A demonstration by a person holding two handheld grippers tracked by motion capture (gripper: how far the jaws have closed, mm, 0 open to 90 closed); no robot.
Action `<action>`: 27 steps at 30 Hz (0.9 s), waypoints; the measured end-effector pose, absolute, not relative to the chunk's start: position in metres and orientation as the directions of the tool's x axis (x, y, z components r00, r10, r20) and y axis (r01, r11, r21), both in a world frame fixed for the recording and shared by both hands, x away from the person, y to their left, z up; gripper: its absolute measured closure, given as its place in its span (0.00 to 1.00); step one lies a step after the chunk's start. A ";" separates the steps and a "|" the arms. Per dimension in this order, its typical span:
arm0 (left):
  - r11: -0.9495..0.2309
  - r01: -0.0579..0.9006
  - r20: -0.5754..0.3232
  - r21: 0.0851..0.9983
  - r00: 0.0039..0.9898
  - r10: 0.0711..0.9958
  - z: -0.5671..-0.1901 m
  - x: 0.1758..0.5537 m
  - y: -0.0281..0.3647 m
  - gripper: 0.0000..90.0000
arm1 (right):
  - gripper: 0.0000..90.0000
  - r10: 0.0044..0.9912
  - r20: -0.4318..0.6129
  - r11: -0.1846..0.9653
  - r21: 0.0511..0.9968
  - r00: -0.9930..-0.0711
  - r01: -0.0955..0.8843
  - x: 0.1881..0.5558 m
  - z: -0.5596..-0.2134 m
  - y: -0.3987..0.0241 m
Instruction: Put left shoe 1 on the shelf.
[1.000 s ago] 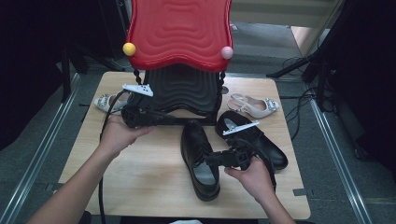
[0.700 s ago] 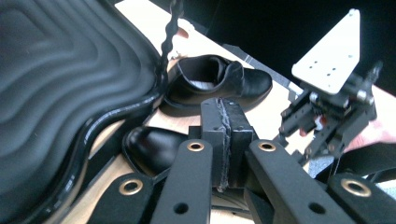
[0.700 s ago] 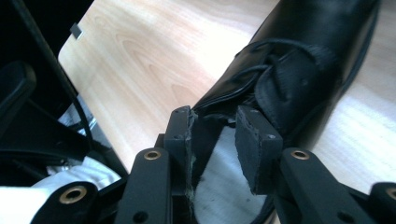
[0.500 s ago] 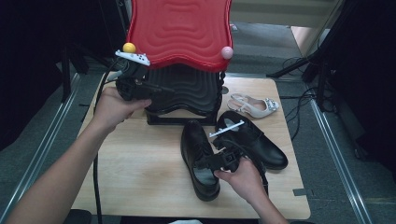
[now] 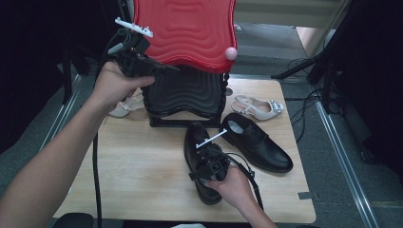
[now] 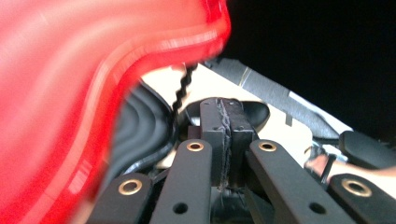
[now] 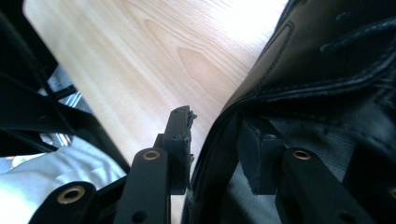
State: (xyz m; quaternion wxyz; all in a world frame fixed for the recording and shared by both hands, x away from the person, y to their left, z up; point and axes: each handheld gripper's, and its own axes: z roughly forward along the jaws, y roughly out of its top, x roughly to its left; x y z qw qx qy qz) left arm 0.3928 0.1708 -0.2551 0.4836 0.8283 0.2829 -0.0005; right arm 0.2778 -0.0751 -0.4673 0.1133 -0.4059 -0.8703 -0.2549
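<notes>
The right claw (image 5: 205,148) is clamped on the side wall of a black shoe (image 5: 202,183): in the right gripper view one jaw sits outside the leather collar and the other inside the opening, both pressing on it. That shoe lies on the wooden surface (image 5: 138,175), toe toward the person, just in front of the black tier of a rack (image 5: 185,92). Its mate, a second black shoe (image 5: 259,142), lies just to its right, angled away, the two near each other at the heel end.

The left claw (image 5: 166,69) is raised at the rack's left side, its jaws pressed together with nothing between them, as the left gripper view shows; they point under the rim of the red top tier (image 5: 190,28). Whether the tips touch the rack is hard to tell, since that view is blurred.

A pale sandal (image 5: 259,107) rests on the surface behind the black pair. Another pale shoe (image 5: 124,107) lies left of the rack, partly hidden by the left hand (image 5: 114,83).
</notes>
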 end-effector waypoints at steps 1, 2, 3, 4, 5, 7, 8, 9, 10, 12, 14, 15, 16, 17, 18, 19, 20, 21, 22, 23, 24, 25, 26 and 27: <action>-0.358 0.465 -0.276 0.810 0.840 0.467 -0.249 0.398 0.172 1.00 | 0.74 0.646 0.395 0.550 0.353 -0.654 0.757 0.279 -0.469 -0.074; -0.351 0.465 -0.280 0.813 0.840 0.466 -0.245 0.401 0.173 1.00 | 0.74 0.648 0.392 0.552 0.350 -0.653 0.757 0.280 -0.471 -0.073; -0.351 0.465 -0.280 0.813 0.840 0.466 -0.245 0.401 0.173 1.00 | 0.74 0.649 0.400 0.549 0.344 -0.648 0.762 0.281 -0.472 -0.072; -0.356 0.448 -0.251 0.820 0.841 0.479 -0.239 0.405 0.172 1.00 | 0.74 0.650 0.397 0.549 0.343 -0.648 0.762 0.281 -0.472 -0.072; -0.362 0.440 -0.239 0.822 0.843 0.482 -0.236 0.407 0.171 1.00 | 0.73 0.652 0.391 0.550 0.345 -0.649 0.760 0.281 -0.473 -0.071; -0.361 0.440 -0.235 0.822 0.840 0.489 -0.233 0.410 0.171 1.00 | 0.72 0.659 0.377 0.552 0.345 -0.650 0.759 0.280 -0.476 -0.068; -0.365 0.437 -0.221 0.822 0.836 0.503 -0.228 0.415 0.170 1.00 | 0.72 0.663 0.365 0.554 0.348 -0.654 0.756 0.279 -0.477 -0.066; -0.365 0.439 -0.221 0.821 0.834 0.505 -0.227 0.417 0.169 1.00 | 0.72 0.670 0.346 0.559 0.346 -0.656 0.753 0.278 -0.480 -0.063; -0.365 0.439 -0.221 0.821 0.834 0.505 -0.227 0.417 0.169 1.00 | 0.72 0.670 0.346 0.559 0.346 -0.656 0.753 0.278 -0.480 -0.063; -0.359 0.436 -0.221 0.825 0.834 0.505 -0.225 0.422 0.168 1.00 | 0.74 0.677 0.316 0.569 0.348 -0.665 0.745 0.277 -0.481 -0.060; -0.379 0.433 -0.201 0.818 0.832 0.517 -0.225 0.427 0.164 1.00 | 0.76 0.676 0.326 0.566 0.345 -0.661 0.749 0.278 -0.481 -0.062; -0.390 0.442 -0.189 0.808 0.821 0.539 -0.226 0.433 0.161 1.00 | 0.78 0.675 0.328 0.564 0.346 -0.660 0.749 0.278 -0.481 -0.062; -0.390 0.442 -0.189 0.808 0.821 0.539 -0.226 0.433 0.161 1.00 | 0.78 0.675 0.328 0.564 0.346 -0.660 0.749 0.278 -0.481 -0.062; -0.387 0.447 -0.185 0.806 0.812 0.553 -0.227 0.435 0.160 1.00 | 0.80 0.670 0.333 0.565 0.351 -0.664 0.747 0.279 -0.482 -0.064; -0.384 0.452 -0.185 0.806 0.807 0.561 -0.228 0.438 0.158 1.00 | 0.83 0.665 0.335 0.567 0.355 -0.668 0.743 0.279 -0.482 -0.065; -0.388 0.452 -0.177 0.803 0.803 0.570 -0.229 0.440 0.156 1.00 | 0.86 0.665 0.344 0.561 0.355 -0.663 0.748 0.280 -0.481 -0.068; -0.388 0.452 -0.177 0.803 0.803 0.570 -0.229 0.440 0.156 1.00 | 0.86 0.665 0.344 0.561 0.355 -0.663 0.748 0.280 -0.481 -0.068; -0.396 0.452 -0.173 0.800 0.804 0.568 -0.229 0.441 0.155 1.00 | 0.89 0.665 0.352 0.555 0.358 -0.659 0.751 0.281 -0.480 -0.071; -0.402 0.448 -0.161 0.798 0.802 0.575 -0.231 0.443 0.152 1.00 | 0.93 0.658 0.354 0.549 0.378 -0.664 0.745 0.282 -0.476 -0.077; -0.393 0.452 -0.169 0.801 0.799 0.577 -0.232 0.444 0.151 1.00 | 0.94 0.657 0.356 0.545 0.385 -0.665 0.745 0.282 -0.474 -0.081; -0.391 0.452 -0.167 0.802 0.798 0.579 -0.233 0.445 0.150 1.00 | 0.95 0.656 0.360 0.539 0.391 -0.663 0.746 0.283 -0.472 -0.084; -0.387 0.457 -0.174 0.801 0.796 0.580 -0.233 0.446 0.149 1.00 | 0.95 0.655 0.369 0.532 0.396 -0.660 0.749 0.283 -0.470 -0.088; -0.387 0.457 -0.174 0.801 0.796 0.580 -0.233 0.446 0.149 1.00 | 0.95 0.655 0.369 0.532 0.396 -0.660 0.749 0.283 -0.470 -0.088; -0.389 0.457 -0.173 0.800 0.797 0.579 -0.234 0.447 0.149 1.00 | 0.96 0.652 0.387 0.519 0.399 -0.652 0.756 0.285 -0.467 -0.096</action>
